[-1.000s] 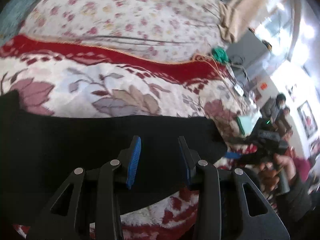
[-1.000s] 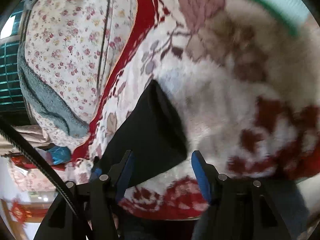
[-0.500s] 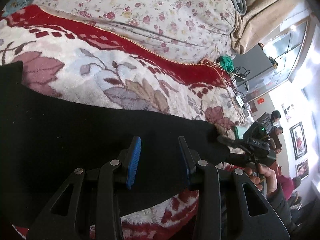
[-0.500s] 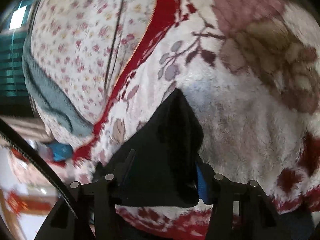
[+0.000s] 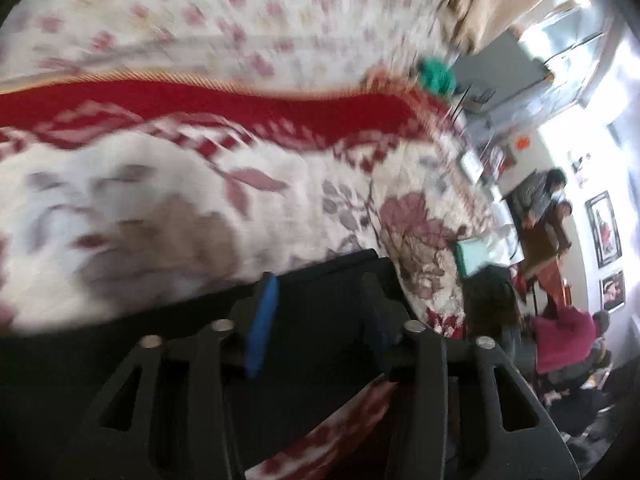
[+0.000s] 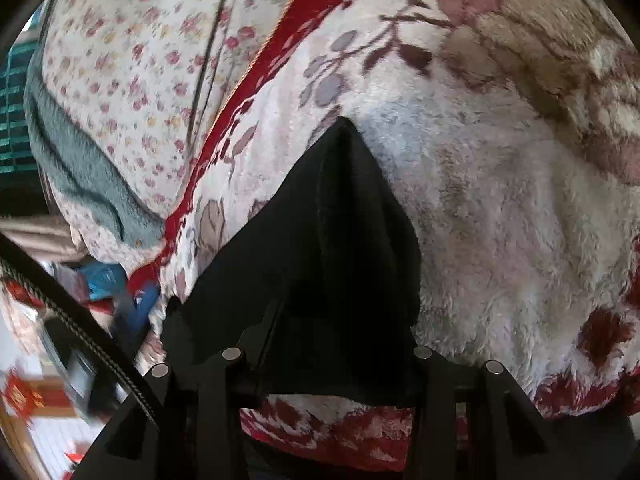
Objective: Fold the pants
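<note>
- Plainly, the pants (image 6: pixel 320 240) are soft, dark and thick-looking, probably knit or fleece; they lie on a plush floral blanket (image 6: pixel 500 200) on a bed.
- They look light and limp, so I judge they will sag and drape wherever they are not held, and the fuzzy blanket may drag at them.
- Best hold: a corner or hem, pinching every layer.
- Right gripper (image 6: pixel 332 344): jaws closing, with one end of the pants bunched between them; the pads are hidden by cloth, and it looks gripped.
- Left gripper (image 5: pixel 316 320): jaws opening, set apart over the dark cloth; nothing is visibly pinched, though the view is blurred.
- Right view: the near end narrows to a point aimed away from the camera.
- Left view: the pants (image 5: pixel 120 340) run as a long band across the frame, ending at a squared edge on the right.
</note>
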`<move>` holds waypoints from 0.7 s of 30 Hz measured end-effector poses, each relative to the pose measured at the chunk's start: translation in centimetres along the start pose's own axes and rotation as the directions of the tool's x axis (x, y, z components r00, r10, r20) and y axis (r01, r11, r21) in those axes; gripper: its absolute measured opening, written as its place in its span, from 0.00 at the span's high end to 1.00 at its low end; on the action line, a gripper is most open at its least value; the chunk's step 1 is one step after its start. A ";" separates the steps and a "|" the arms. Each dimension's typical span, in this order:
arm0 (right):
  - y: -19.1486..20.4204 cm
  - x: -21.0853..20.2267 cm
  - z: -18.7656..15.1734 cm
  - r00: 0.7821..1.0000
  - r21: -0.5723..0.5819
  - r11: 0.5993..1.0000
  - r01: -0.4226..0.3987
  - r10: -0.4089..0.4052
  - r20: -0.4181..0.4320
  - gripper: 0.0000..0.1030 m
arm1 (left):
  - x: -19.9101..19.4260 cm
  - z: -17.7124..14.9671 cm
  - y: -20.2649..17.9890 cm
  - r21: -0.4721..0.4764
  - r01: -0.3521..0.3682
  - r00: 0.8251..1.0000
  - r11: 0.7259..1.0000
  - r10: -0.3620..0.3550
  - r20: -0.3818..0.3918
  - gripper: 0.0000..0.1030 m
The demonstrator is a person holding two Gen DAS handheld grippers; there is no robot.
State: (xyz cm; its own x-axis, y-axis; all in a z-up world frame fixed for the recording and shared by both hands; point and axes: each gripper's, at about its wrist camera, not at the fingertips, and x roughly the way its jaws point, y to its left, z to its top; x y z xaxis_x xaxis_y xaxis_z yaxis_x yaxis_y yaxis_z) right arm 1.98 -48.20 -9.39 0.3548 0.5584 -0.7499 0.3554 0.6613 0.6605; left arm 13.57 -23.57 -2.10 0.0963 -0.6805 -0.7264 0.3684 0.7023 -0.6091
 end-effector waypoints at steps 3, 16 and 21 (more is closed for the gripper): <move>1.5 -0.2 -0.6 0.996 -0.098 0.992 0.075 -0.070 0.054 0.85 | 4.5 3.0 -2.4 -0.054 0.056 0.988 0.997 -0.063 -0.143 0.58; 0.3 -1.4 -1.0 0.998 -0.121 0.992 0.025 -0.017 0.060 0.89 | 14.9 5.0 -8.6 0.025 -0.182 0.868 0.983 0.172 -0.466 0.54; -0.3 -1.8 -0.5 0.999 -0.113 0.994 0.003 0.001 0.035 0.89 | 15.3 4.9 -10.5 0.147 -0.303 0.805 0.942 0.335 -0.490 0.54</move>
State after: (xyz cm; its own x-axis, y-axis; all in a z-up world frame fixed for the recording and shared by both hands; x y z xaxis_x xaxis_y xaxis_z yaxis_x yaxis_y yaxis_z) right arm 0.77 -49.17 -8.25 0.3852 0.5415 -0.7473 0.2562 0.7151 0.6503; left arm 15.74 -42.34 -5.24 -0.2516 -0.2098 -0.9448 0.4538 0.8367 -0.3066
